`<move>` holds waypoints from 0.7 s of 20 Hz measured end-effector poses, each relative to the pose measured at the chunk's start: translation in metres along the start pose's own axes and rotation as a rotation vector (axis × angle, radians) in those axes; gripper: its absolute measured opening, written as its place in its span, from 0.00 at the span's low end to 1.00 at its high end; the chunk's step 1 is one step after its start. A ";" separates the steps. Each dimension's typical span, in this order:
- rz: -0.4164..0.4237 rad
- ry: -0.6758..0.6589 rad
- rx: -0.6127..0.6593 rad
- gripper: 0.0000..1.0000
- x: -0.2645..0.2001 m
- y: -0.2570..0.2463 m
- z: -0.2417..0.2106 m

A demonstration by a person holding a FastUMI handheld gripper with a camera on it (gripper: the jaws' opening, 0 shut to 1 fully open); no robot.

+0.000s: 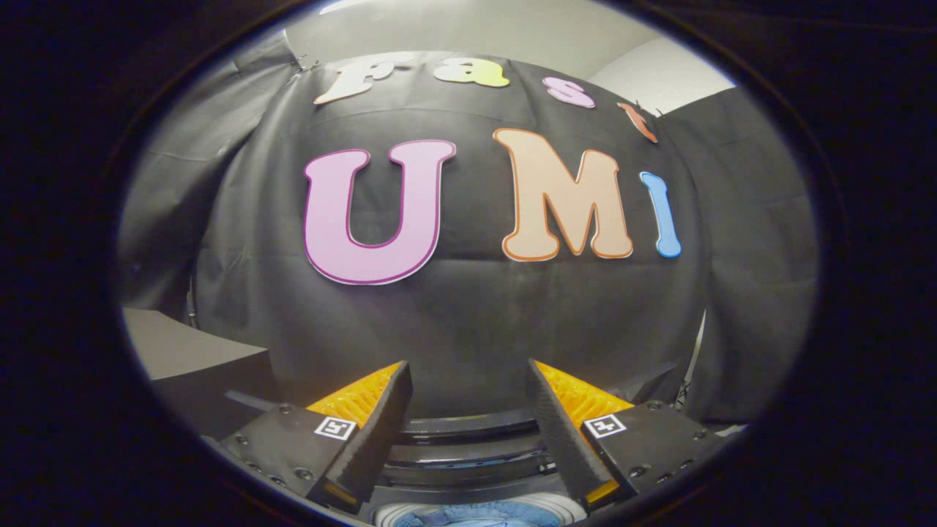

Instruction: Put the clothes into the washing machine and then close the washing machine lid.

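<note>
Gripper view: the gripper (468, 380) has its two fingers (373, 432) spread wide with nothing between them, facing the black cloth wall (468, 329). Below and between them sits one dark-rimmed washing machine (468, 457) — lid open, one bluish cloth (476, 514) inside its round tub.

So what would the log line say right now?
fingers: open, empty | washing machine: below fingers, lid raised | ahead: booth wall

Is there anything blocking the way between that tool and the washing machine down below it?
Nothing visible does. The tool is open and empty, its fingers apart, above the dark-rimmed washing machine. Between the fingers sits the round drum opening with blue fabric inside; the lid's position cannot be told.
</note>
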State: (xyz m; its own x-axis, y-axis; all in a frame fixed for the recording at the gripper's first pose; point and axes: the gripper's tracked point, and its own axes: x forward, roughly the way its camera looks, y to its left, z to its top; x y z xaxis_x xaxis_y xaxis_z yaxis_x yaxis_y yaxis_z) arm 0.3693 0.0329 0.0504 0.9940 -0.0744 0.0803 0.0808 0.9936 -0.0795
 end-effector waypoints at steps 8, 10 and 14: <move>0.003 0.027 -0.006 0.97 -0.009 -0.002 -0.004; 0.005 0.032 -0.005 0.97 -0.014 -0.004 -0.005; 0.024 0.031 -0.007 0.97 -0.020 -0.005 -0.008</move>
State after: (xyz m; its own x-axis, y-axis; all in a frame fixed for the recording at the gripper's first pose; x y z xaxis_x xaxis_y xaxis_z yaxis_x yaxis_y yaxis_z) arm 0.3500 0.0287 0.0417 0.9975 -0.0530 0.0474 0.0570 0.9945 -0.0875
